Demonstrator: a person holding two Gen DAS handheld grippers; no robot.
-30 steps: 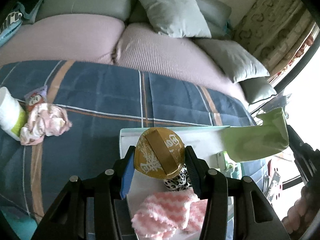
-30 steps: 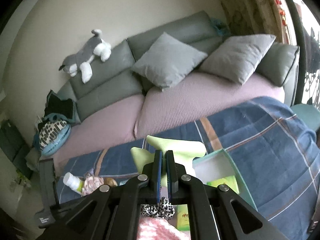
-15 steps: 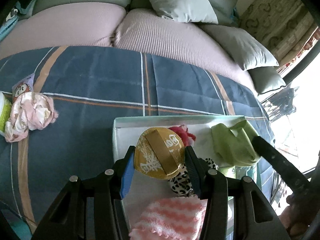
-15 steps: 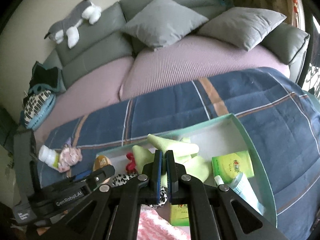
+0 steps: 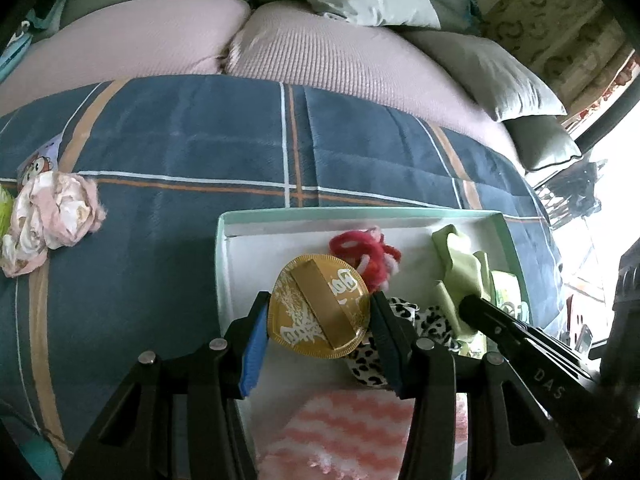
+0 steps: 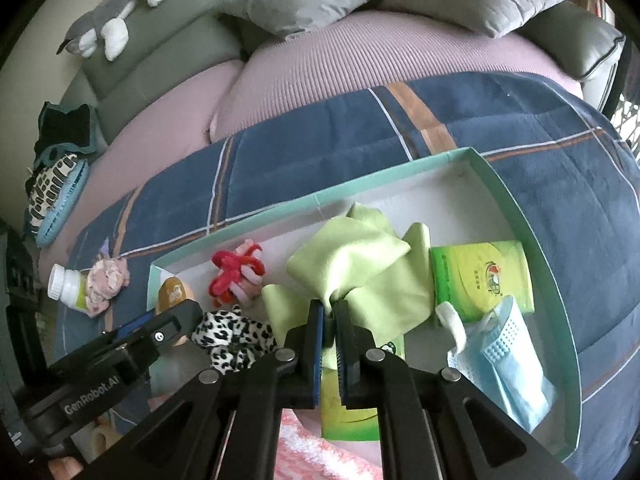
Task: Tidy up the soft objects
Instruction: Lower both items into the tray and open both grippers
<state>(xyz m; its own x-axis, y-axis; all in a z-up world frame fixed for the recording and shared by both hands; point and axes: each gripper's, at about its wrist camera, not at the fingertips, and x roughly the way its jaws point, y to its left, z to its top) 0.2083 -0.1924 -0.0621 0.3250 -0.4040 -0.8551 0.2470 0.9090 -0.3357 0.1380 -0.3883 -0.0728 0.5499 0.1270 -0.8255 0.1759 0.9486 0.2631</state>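
1. A sofa (image 6: pixel 360 64) with pink seat covers and grey cushions fills the far part of both views; a grey and white plush dog (image 6: pixel 116 8) lies on its backrest at the far left.
2. A blue plaid blanket (image 5: pixel 180 152) covers the near surface in front of the sofa.
3. A shallow box with a mint green rim (image 6: pixel 532 240) lies on the blanket, white inside.
4. In the box, the lime green cloth (image 6: pixel 356 256) lies near the middle; the right gripper (image 6: pixel 329 320) is clenched on a fold of it, and most of the cloth rests on the box floor.
5. To the right of the cloth lie a green tissue pack (image 6: pixel 484 276) and a light blue face mask (image 6: pixel 508 360) (the mask is nearer to the camera).
6. A pink and white wavy towel (image 5: pixel 344 436) lies at the near edge of the box.
7. A leopard print fabric piece (image 6: pixel 232 332) and a red and pink yarn bundle (image 6: pixel 236 272) lie to the left of the cloth.
8. The left gripper (image 5: pixel 318 316) grasps a round golden tin (image 5: pixel 320 304) above the left part of the box.
9. Outside the box, far to the left on the blanket, a crumpled pink cloth (image 5: pixel 48 216) touches a white bottle (image 6: pixel 66 286).
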